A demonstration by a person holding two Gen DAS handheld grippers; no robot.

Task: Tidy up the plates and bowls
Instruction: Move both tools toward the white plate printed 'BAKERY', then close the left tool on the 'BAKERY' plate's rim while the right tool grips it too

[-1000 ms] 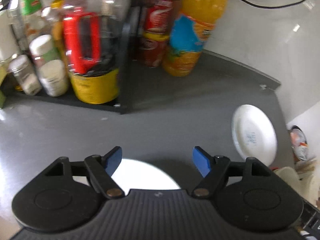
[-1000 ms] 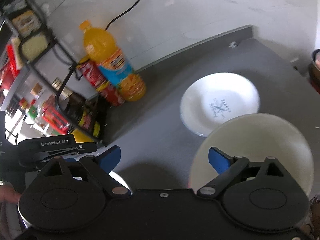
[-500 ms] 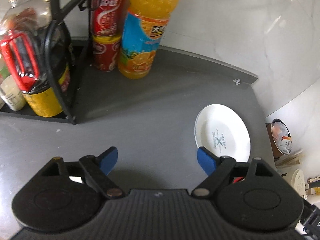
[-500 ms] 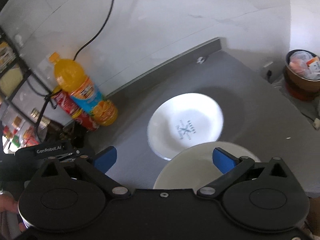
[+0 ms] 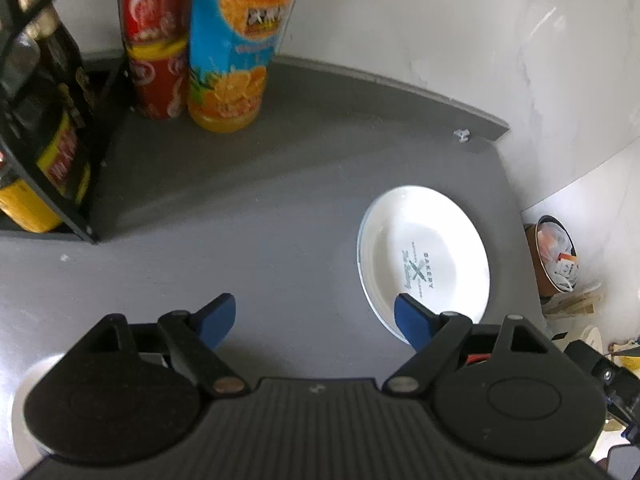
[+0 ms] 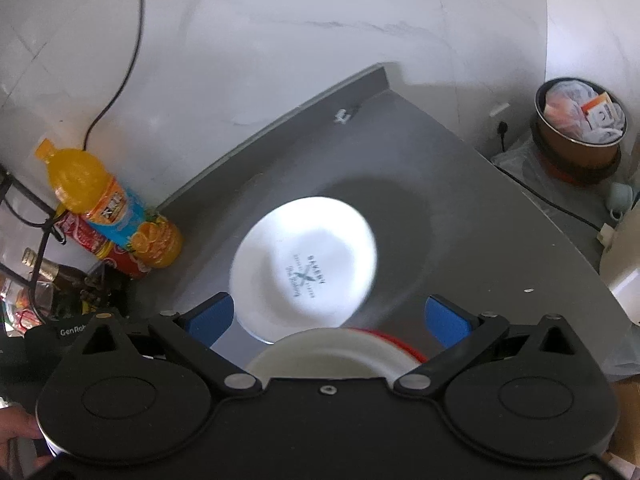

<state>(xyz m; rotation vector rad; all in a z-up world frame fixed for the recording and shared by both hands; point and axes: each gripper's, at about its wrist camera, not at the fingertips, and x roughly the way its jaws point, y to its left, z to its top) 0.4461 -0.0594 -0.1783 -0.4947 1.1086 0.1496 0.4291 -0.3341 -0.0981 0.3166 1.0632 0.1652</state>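
A: Nearest first. What is right under the cameras?

B: The left gripper (image 5: 315, 312) stands released, blue pads wide apart, only bare grey countertop (image 5: 248, 216) between them. A white round thing (image 5: 24, 392) peeks out beneath its left housing; most of it is covered, so I cannot say if it is a plate or a bowl.

A: And the right gripper (image 6: 328, 314)?

B: Released too, spread wide, nothing pinched. Just below it lies a white bowl (image 6: 332, 346) with a red edge, cut off by the gripper body. A bit of a hand (image 6: 16, 440) shows at the lower left corner.

A: Farther out?

B: The white plate (image 6: 304, 264), printed in the middle, lies flat on the countertop just past the bowl. In the right view it is blurred and the print is hard to read; in the left view it reads "BAKERY".

A: Beyond that?

B: An orange juice bottle (image 5: 232, 48) and stacked red cans (image 5: 158, 40) stand by the wall beside a black wire rack (image 5: 52, 128), all cropped at the top. Off the counter's right end sits a bin (image 6: 580, 124) of wrappers.
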